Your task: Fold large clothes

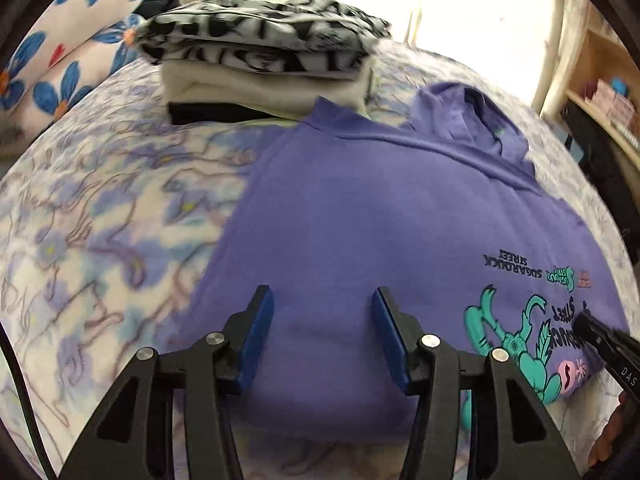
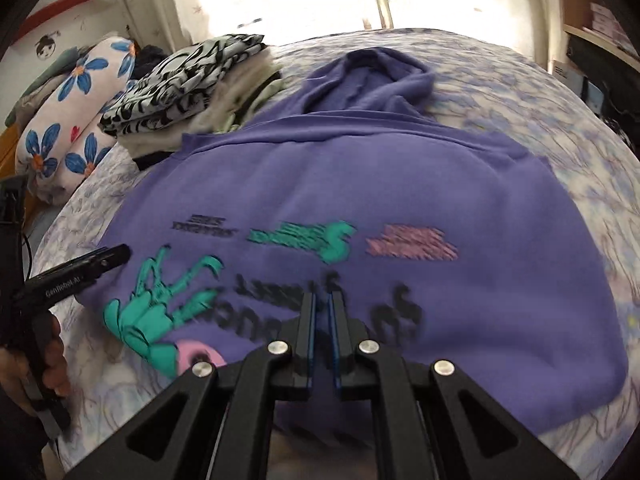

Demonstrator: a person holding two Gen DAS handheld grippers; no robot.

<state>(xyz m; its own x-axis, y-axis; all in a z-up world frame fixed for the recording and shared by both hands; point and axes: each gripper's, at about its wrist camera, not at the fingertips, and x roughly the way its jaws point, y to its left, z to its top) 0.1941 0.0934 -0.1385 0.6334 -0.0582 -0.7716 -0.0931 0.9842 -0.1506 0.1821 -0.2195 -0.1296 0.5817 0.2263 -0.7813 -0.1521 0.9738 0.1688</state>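
Purple hoodie (image 2: 360, 184) lies flat on flowered bedspread (image 2: 560, 128), sleeves folded in, hood at far end, teal-and-pink print up.

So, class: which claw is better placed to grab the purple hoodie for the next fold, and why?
Probably the left claw: it is open, with the purple hoodie lying below the gap. The right claw is shut and holds no cloth, so it must open first.

Left gripper (image 1: 322, 304): black-framed, blue-padded; jaws parted, nothing clamped between them.
Right gripper (image 2: 323, 304): same build; jaws closed, pads nearly touching.
Hand (image 2: 24, 364): wrapped around left gripper's handle.
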